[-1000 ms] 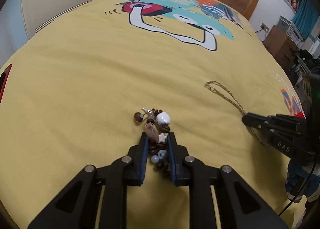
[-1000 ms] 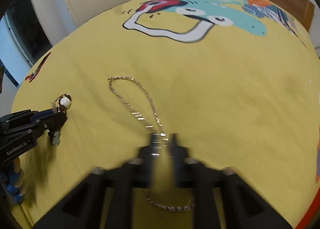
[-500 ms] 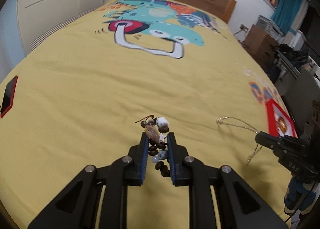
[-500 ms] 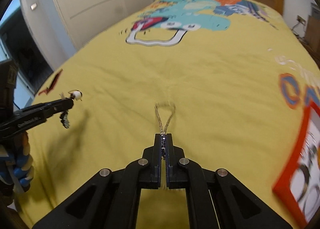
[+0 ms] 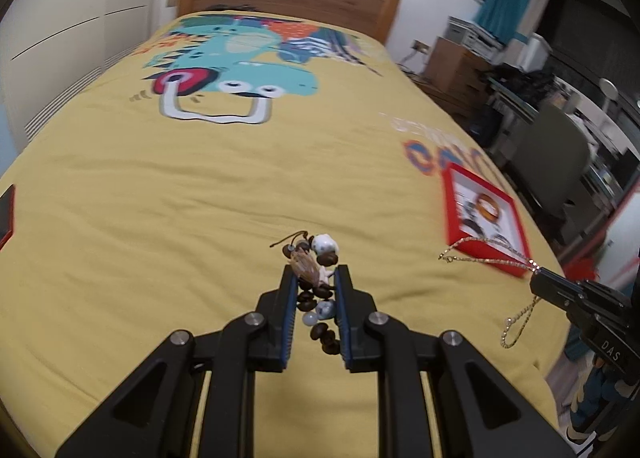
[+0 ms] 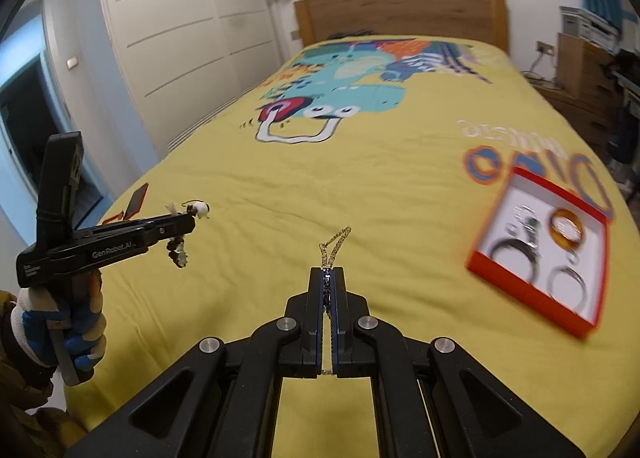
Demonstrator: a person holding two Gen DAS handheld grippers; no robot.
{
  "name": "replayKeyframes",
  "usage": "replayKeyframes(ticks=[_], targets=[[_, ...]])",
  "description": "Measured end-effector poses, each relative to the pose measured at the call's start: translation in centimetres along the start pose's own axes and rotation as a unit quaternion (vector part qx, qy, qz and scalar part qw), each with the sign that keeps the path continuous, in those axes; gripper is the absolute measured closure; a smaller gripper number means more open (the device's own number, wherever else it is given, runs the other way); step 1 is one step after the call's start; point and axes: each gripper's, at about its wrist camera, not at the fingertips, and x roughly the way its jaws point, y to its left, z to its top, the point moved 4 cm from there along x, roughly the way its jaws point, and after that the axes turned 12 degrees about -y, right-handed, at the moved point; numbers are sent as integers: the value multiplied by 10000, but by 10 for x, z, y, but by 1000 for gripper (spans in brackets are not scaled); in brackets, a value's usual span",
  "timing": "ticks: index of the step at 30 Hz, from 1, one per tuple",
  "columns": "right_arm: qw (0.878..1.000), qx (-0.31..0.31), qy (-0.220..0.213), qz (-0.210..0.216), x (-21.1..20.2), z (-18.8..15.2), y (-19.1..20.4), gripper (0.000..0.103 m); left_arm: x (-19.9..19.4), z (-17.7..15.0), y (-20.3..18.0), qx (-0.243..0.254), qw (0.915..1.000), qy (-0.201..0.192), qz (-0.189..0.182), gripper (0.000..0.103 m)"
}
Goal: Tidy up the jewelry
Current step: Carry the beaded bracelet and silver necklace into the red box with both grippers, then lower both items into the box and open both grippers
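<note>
On the yellow bedspread [image 6: 360, 186] a red box [image 6: 538, 290] is lying open toward the right side of the bed, its white inside showing. In it an amber bangle [image 6: 565, 227] is sitting in the far corner, a dark metal bangle [image 6: 514, 251] is lying toward the near left, a thin silver ring-shaped bangle [image 6: 568, 285] is resting in the near corner, and a small silvery cluster with a green bit [image 6: 530, 223] is sitting between them; the blur is hiding finer detail. From the left wrist view the same box [image 5: 486, 218] is showing only a smeared orange ring inside.

The right gripper [image 6: 328, 274] is pressing its jaws together on a fine gold chain [image 6: 334, 244], a short loop of it sticking out past the tips and a bit more hanging behind them. It is hanging above the bedspread, left of the box and apart from it. In the left view the chain [image 5: 480, 256] is draping across the box's near edge.

The left gripper [image 5: 316, 282] is pinching a beaded bracelet [image 5: 314, 278] of brown beads, a white bead and a shell-like charm, with some beads dangling below the jaws. A gloved hand [image 6: 64, 322] is holding this gripper up, well left of the box. A small red object [image 6: 136, 200] is lying near the bed's left edge.
</note>
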Motion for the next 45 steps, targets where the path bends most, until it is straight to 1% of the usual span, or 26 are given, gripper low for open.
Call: replayKeyframes(ticks=[5,11,15,18,25,28,34,38,42,45], targets=[[9988,265,-197,-360,-39,-6,-34,100,7,-5,-47,253,9989,137,-360,86],[9949,511,-311,-810,-60,-11,-87,100,34,-4,-106,585,9952,310,-721,86],[9917,665,-363,-1039,-57,-6,-129,100,66,5,-152,768,9914,407,-980,86],[9896,729,-387,-1179,-50,-3,-157,100,95,12,-184,909,9887,461,-1100,86],[9860,795,-431,-1404,-16,9,-219,101,170,17,-247,1070,9841,686,-1242,86],[9847,827,-426,-1472,0,13,-241,101,197,16,-264,1085,9840,743,-1204,86],[9839,849,-387,-1527,27,16,-269,101,239,6,-273,1096,9846,900,-1025,86],[9848,884,-211,-1481,46,3,-279,101,260,-9,-272,1122,9840,1050,-902,86],[9858,878,-2,-1430,56,-14,-280,101,271,-24,-269,1141,9827,1183,-858,86],[9847,918,112,-1475,60,-26,-282,101,277,-31,-268,1149,9820,1253,-829,86]])
